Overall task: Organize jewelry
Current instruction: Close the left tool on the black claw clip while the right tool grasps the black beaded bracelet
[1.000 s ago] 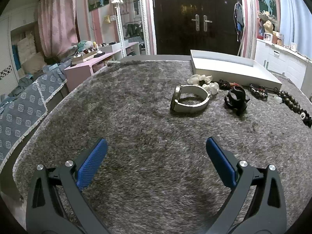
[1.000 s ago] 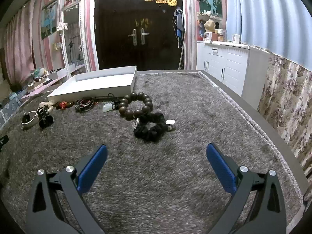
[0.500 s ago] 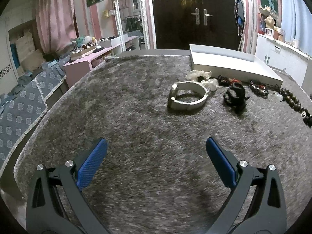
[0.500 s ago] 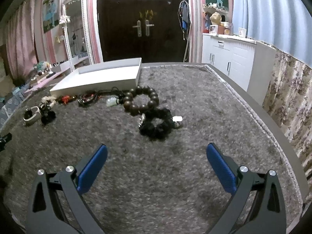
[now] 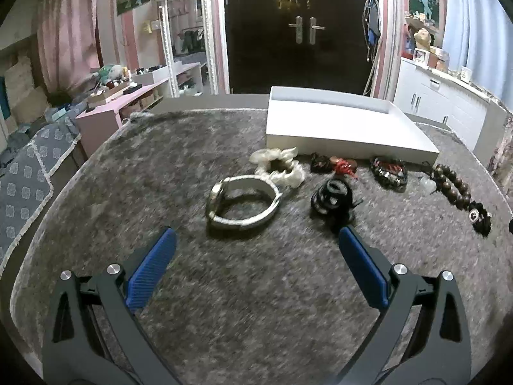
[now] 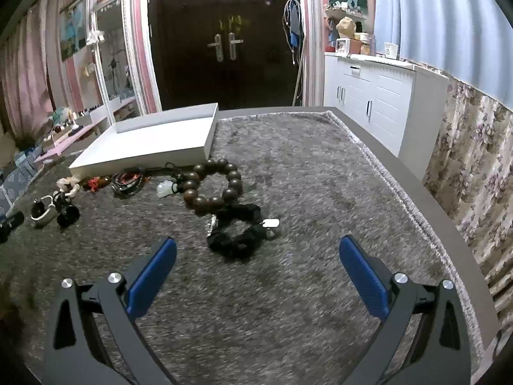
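Jewelry lies in a row on a grey shaggy mat in front of a white tray [image 5: 336,128]. In the left wrist view a white-strapped watch [image 5: 243,202] lies just ahead of my open, empty left gripper [image 5: 256,256], with a cream scrunchie [image 5: 282,166] behind it and a black coiled band [image 5: 333,195] to its right. In the right wrist view a brown bead bracelet [image 6: 211,186] and a black scrunchie [image 6: 237,231] lie just ahead of my open, empty right gripper [image 6: 256,266]. The tray [image 6: 154,141] is far left there.
Smaller pieces lie by the tray's front wall: a red-and-black knot [image 5: 336,163], a dark braided bracelet [image 5: 389,173] and a pale pendant [image 6: 165,189]. The mat's right edge [image 6: 400,186] borders a floral cloth. White cabinets [image 6: 378,96] stand beyond.
Both grippers have moved forward over the mat, toward the jewelry. The watch and the black scrunchie now lie closer to the fingertips. Both stay open.
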